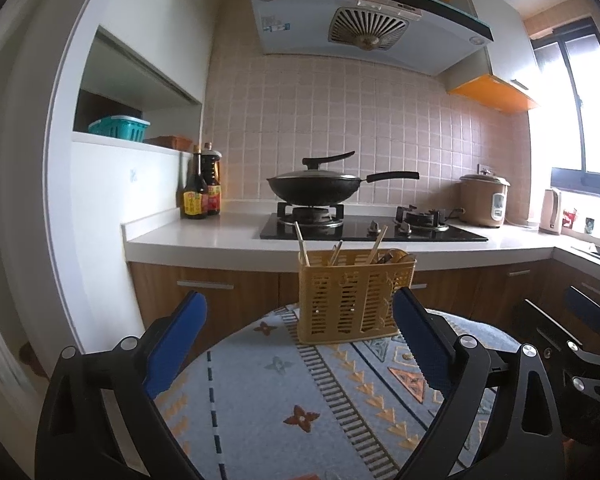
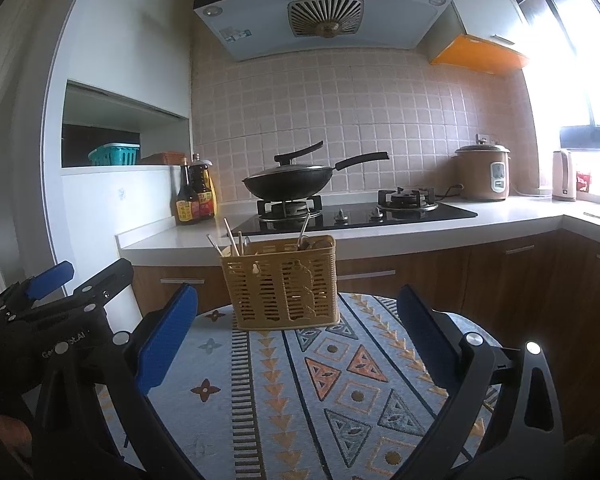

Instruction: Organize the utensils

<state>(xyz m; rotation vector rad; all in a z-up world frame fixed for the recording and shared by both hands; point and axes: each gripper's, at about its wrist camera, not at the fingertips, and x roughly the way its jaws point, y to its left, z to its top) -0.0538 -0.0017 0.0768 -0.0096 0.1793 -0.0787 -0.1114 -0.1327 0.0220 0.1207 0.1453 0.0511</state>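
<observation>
Left gripper [image 1: 300, 332] with jaws wide, holding nothing; yellow caddy [image 1: 354, 298] upright at far edge of patterned desk [image 1: 284, 392], chopsticks [image 1: 302, 246] and spoons [image 1: 396, 258] standing inside; right gripper [image 2: 298, 334] alongside, jaws wide, likewise holding nothing.

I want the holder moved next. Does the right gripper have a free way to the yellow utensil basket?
Probably yes. The right gripper is open and empty, the yellow utensil basket stands straight ahead of it on the patterned tablecloth, and nothing lies between them.
</observation>
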